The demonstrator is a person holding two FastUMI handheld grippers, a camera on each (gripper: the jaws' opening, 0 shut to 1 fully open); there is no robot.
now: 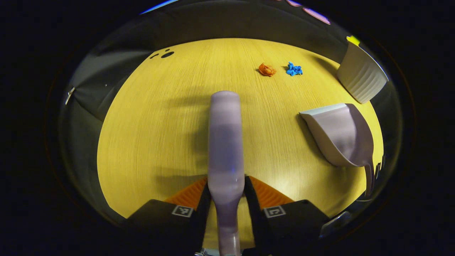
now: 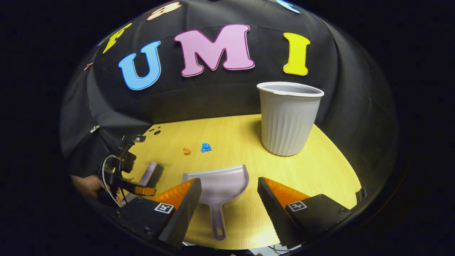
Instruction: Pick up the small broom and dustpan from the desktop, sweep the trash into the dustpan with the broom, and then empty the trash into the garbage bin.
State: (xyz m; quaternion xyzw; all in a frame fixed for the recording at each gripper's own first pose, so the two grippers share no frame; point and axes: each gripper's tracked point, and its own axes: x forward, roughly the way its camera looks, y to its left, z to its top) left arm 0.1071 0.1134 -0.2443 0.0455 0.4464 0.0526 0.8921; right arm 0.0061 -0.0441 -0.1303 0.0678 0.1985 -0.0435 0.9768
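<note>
While clamped — broom (image 1: 225,142) between left tool (image 1: 226,199)

Broom, dustpan, trash and bin on my desktop.
The pale lilac broom (image 1: 224,142) lies lengthwise between my left fingers, its handle pointing away across the yellow desktop (image 1: 149,124). The matching dustpan (image 2: 217,185) lies flat, handle toward my right side. One orange scrap (image 1: 267,69) and one blue scrap (image 1: 294,69) lie just beside each other. The ribbed white garbage bin (image 2: 288,119) stands upright beyond the dustpan.
</note>
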